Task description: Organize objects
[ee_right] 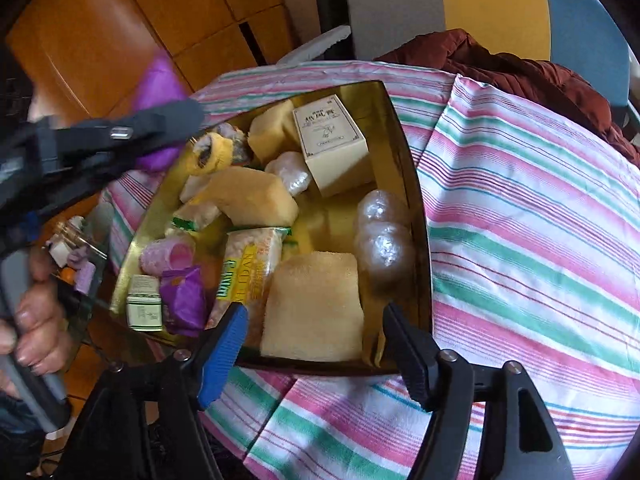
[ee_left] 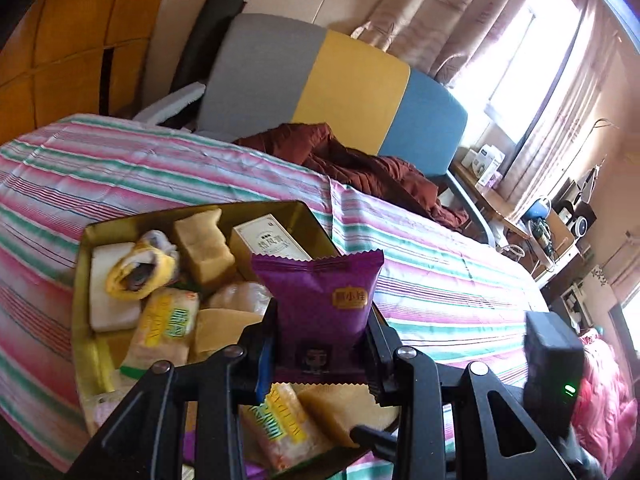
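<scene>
An open gold tin (ee_right: 404,152) lies on the striped bed sheet, filled with yellow sponge blocks, a white carton (ee_right: 328,140), a yellow-green snack pack (ee_right: 248,264), clear-wrapped balls (ee_right: 384,240) and a pink roller (ee_right: 168,256). My left gripper (ee_left: 320,320) is shut on a purple snack packet (ee_left: 320,288), held upright over the tin's (ee_left: 120,224) near right corner. In the right wrist view that left gripper (ee_right: 160,128) hangs at the tin's far left side. My right gripper (ee_right: 316,316) stands open over the tin's near edge, a pale sponge block (ee_right: 312,288) lying below between its fingers, untouched.
A maroon quilt (ee_left: 360,160) is bunched by the grey, yellow and blue headboard (ee_left: 340,88). A glass side table (ee_right: 76,264) with small items stands left of the bed, a wooden cabinet (ee_right: 100,40) behind it. A person's hand (ee_right: 36,320) grips a handle. A cluttered desk (ee_left: 540,220) stands by the window.
</scene>
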{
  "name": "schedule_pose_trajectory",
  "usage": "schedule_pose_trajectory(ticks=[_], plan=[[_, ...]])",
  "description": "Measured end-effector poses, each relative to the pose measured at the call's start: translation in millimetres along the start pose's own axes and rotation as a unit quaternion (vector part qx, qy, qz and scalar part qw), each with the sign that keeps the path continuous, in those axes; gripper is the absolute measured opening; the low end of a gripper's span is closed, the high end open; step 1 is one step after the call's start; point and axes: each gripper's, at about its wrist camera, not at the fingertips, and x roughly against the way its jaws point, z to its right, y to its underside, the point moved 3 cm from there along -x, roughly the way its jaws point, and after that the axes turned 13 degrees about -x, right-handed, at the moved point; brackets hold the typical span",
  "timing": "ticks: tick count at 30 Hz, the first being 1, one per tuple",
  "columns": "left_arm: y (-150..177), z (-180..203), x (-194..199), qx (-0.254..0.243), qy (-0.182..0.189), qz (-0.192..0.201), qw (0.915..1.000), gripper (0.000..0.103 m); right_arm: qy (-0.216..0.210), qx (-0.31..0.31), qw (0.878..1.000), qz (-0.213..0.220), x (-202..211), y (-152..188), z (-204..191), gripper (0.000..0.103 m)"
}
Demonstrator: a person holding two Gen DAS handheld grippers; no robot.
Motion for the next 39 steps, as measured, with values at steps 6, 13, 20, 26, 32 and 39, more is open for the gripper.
schedule_pose_trajectory(ticks=[6, 13, 20, 26, 32, 39], plan=[[-6, 7, -34, -0.009, 0.002, -0.028, 0.9996, 0.037, -0.004, 0.006, 1.000, 0.018, 12, 5, -3, 0.068], [0, 7, -46, 0.004, 0.008, -0.048, 0.9988, 0.060, 0.002, 0.009, 1.000, 0.016, 5, 5, -3, 0.066], [11, -11, -22, 0.010, -0.019, -0.031, 0.9993, 0.060, 0.023, 0.013, 0.999, 0.017, -3, 5, -4, 0.044], [25, -21, 2, -0.005, -0.080, -0.018, 0.9966, 0.061, 0.031, 0.022, 0.999, 0.012, -14, 2, -7, 0.041], [35, -22, 27, -0.026, -0.145, 0.002, 0.9891, 0.073, 0.038, 0.023, 0.999, 0.014, -14, 2, -11, 0.041], [40, -15, 48, -0.039, -0.204, 0.023, 0.9780, 0.093, 0.053, 0.028, 0.997, 0.040, 1, 3, -20, 0.048]])
